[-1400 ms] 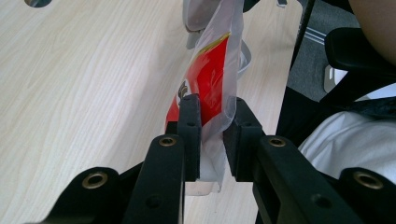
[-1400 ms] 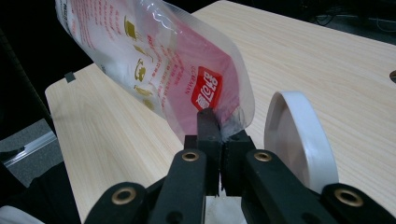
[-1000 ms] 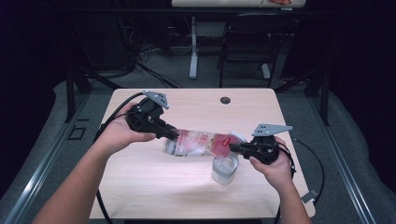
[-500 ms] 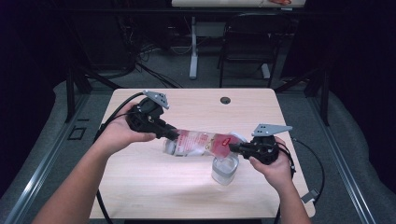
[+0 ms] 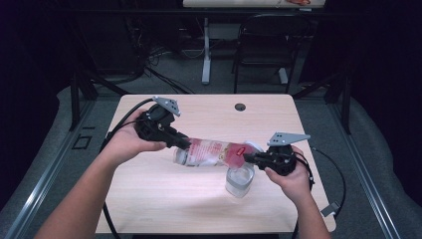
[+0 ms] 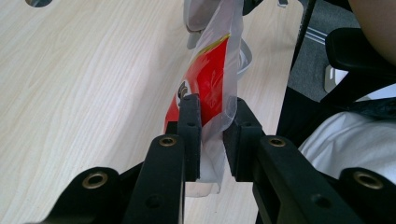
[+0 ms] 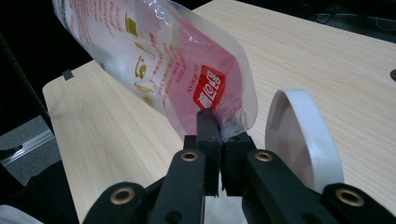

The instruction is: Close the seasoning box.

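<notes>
The plastic pouch hung stretched above the desk, toward its right edge. The left gripper was clamped on one end, the right gripper on the other. A clear jar stood beneath the pouch's right end, a white lid beside it.

Bag top is cut off by the right gripper view's edge. Its print is too small to read. Bag hides part of the jar.
</notes>
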The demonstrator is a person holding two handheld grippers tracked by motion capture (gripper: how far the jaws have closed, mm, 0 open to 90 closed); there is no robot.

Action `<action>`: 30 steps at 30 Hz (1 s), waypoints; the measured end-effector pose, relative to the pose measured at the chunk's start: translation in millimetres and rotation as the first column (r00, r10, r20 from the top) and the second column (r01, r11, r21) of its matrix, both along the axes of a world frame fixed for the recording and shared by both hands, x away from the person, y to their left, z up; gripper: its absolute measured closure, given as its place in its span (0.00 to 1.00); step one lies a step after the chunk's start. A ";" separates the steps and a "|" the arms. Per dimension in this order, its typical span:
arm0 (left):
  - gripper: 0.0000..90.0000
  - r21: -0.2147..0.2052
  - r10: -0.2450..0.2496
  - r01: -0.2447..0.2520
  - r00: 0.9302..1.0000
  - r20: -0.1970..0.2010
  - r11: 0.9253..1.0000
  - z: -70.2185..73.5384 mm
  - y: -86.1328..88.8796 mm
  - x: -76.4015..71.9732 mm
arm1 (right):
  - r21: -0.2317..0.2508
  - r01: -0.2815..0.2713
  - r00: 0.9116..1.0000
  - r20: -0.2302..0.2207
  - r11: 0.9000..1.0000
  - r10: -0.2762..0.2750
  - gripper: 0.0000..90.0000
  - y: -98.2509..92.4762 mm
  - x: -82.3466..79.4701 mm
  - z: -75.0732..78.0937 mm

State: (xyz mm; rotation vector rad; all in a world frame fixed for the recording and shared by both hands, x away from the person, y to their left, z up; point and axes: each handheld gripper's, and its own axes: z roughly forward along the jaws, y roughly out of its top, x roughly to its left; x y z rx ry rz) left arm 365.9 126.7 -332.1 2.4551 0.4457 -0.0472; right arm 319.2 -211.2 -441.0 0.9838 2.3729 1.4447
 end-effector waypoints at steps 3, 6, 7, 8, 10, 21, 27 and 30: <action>0.87 -0.001 0.000 0.000 1.000 -0.001 1.000 0.0 -0.1 0.0 | 0.000 0.000 1.000 0.001 1.000 0.000 0.98 0.1 0.0 -0.1; 0.87 0.000 -0.001 0.001 1.000 0.000 1.000 0.1 -0.1 0.3 | 0.001 0.001 1.000 0.001 1.000 -0.001 0.98 0.3 -0.1 -0.1; 0.87 -0.001 -0.002 0.002 1.000 0.000 1.000 0.2 -0.2 0.3 | -0.001 0.000 1.000 0.001 1.000 0.000 0.98 0.1 -0.1 -0.1; 0.87 -0.002 -0.003 0.003 1.000 0.000 1.000 0.2 -0.3 0.4 | 0.000 0.001 1.000 0.001 1.000 -0.001 0.98 0.1 0.0 -0.2; 0.87 -0.002 -0.004 0.004 1.000 -0.001 1.000 0.4 -0.3 0.4 | -0.001 0.000 1.000 0.001 1.000 0.000 0.98 -0.2 0.1 -0.3; 0.87 -0.003 -0.008 0.008 1.000 -0.003 1.000 2.4 -2.8 0.6 | 0.001 0.003 1.000 -0.001 1.000 -0.003 0.98 -0.7 0.2 -1.0; 0.87 0.000 -0.007 0.007 1.000 0.001 1.000 3.0 -3.5 0.7 | 0.001 0.003 1.000 -0.001 1.000 -0.003 0.98 -0.8 0.1 -1.1; 0.87 0.000 -0.007 0.007 1.000 0.001 1.000 3.0 -3.6 0.9 | 0.001 0.003 1.000 -0.001 1.000 -0.003 0.98 -0.7 0.1 -1.2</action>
